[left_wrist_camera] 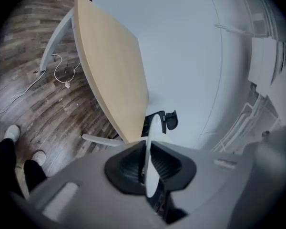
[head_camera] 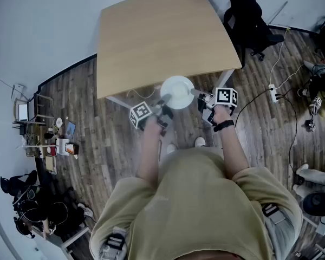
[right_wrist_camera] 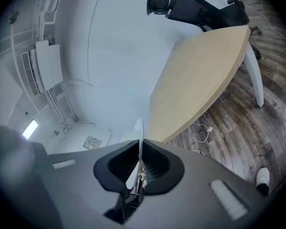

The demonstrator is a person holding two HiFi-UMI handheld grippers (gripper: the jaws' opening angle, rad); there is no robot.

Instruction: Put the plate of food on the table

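A white plate [head_camera: 177,92] is held level in the air over the near edge of the light wooden table [head_camera: 162,37]. My left gripper [head_camera: 163,106] is shut on its left rim and my right gripper [head_camera: 197,95] on its right rim. In the left gripper view the plate [left_wrist_camera: 150,166] stands edge-on between the dark pads [left_wrist_camera: 128,168], with the table [left_wrist_camera: 109,70] beyond. The right gripper view likewise has the plate's rim [right_wrist_camera: 135,168] pinched between the jaws, beside the table [right_wrist_camera: 200,80]. No food can be made out on the plate.
A black office chair [head_camera: 249,15] stands at the table's far right corner. A power strip and cables [head_camera: 273,92] lie on the wooden floor at the right. Clutter and a small rack [head_camera: 49,140] sit at the left. A loose cable [left_wrist_camera: 62,75] lies under the table.
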